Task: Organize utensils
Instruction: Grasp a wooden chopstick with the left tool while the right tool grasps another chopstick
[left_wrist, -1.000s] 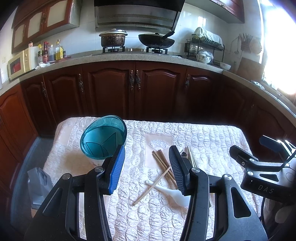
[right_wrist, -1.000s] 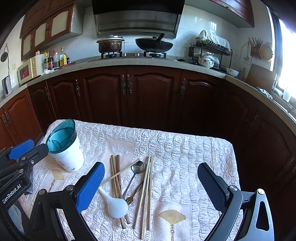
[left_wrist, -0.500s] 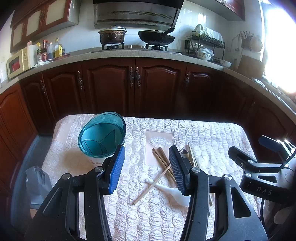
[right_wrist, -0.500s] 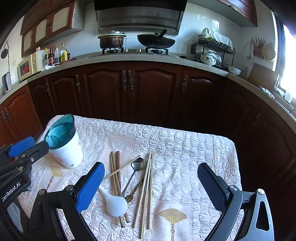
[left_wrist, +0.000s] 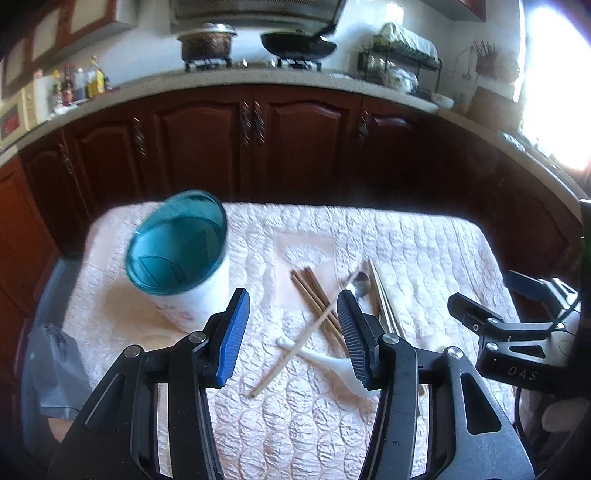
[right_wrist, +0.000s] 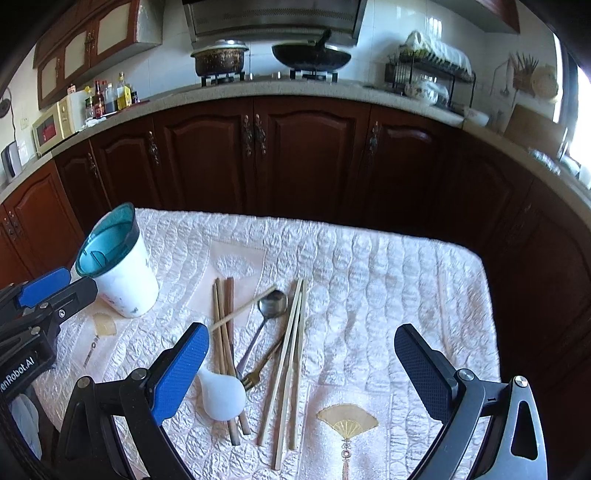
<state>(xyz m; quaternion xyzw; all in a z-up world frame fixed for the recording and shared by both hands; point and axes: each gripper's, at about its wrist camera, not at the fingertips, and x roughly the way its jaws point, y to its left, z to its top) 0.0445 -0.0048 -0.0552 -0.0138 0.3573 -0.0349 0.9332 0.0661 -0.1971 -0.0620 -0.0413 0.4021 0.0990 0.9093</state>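
Both the left gripper and right gripper have dipped toward the loose utensils with jaws spread and empty, so picking one for the holder comes next.

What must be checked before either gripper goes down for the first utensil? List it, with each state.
1. Left gripper open, nothing between the jaws: ok.
2. Right gripper open, nothing held: ok.
3. Utensil holder upright with its mouth unobstructed: ok.
4. Holder has nothing in it: only dividers show inside: ok.
5. Utensils lie apart for a clean single pick: not ok; a light chopstick crosses the dark chopsticks, and the white spoon lies on them.
6. Metal spoon and fork free of the pale chopsticks: cannot tell.
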